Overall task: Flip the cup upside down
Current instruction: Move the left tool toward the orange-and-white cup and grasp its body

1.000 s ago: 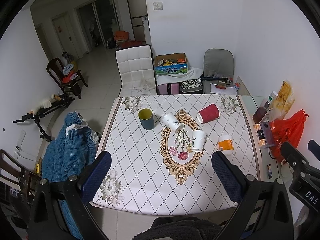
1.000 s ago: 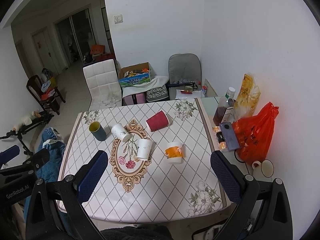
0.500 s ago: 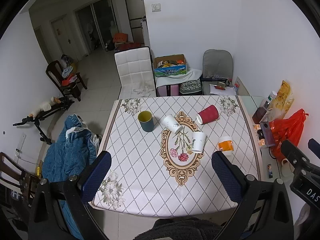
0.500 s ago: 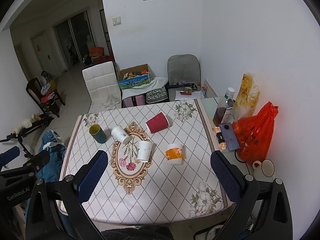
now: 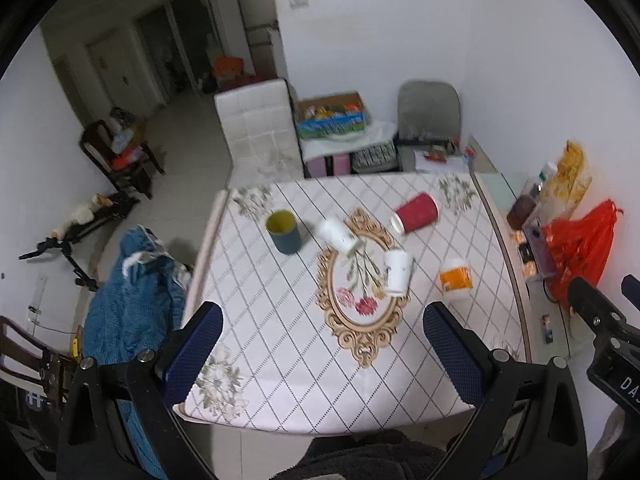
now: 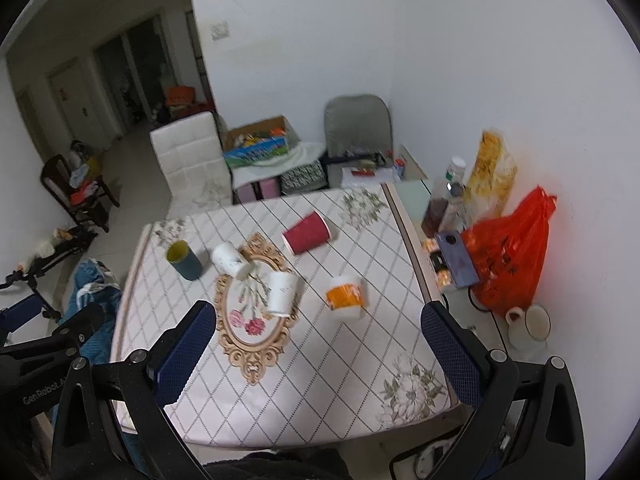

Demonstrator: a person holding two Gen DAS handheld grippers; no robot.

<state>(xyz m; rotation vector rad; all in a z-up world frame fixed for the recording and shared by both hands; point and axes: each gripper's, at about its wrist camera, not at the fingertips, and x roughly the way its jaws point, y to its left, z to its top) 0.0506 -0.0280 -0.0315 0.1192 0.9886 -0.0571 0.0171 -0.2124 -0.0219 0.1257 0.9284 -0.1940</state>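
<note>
Several cups are on the patterned table (image 5: 280,336). A dark teal cup (image 5: 284,232) (image 6: 184,260) stands upright at the left. A white cup (image 5: 340,236) (image 6: 231,260) lies on its side beside it. A second white cup (image 5: 397,273) (image 6: 282,294) is tilted mouth down on the oval motif. A red cup (image 5: 416,213) (image 6: 307,233) lies on its side at the back. An orange-banded cup (image 5: 455,279) (image 6: 346,297) stands mouth down at the right. My left gripper (image 5: 322,344) and right gripper (image 6: 318,344) are open and empty, high above the table's near edge.
A white chair (image 5: 258,128), a cardboard box (image 5: 332,120) and a grey chair (image 5: 428,112) stand behind the table. A red plastic bag (image 6: 508,256), bottles and a snack bag fill a side shelf at the right. A blue blanket (image 5: 128,304) lies at the left.
Both grippers have shifted, so the table sits a little lower and closer in both views. The now frames are slightly blurred. The cups have not moved.
</note>
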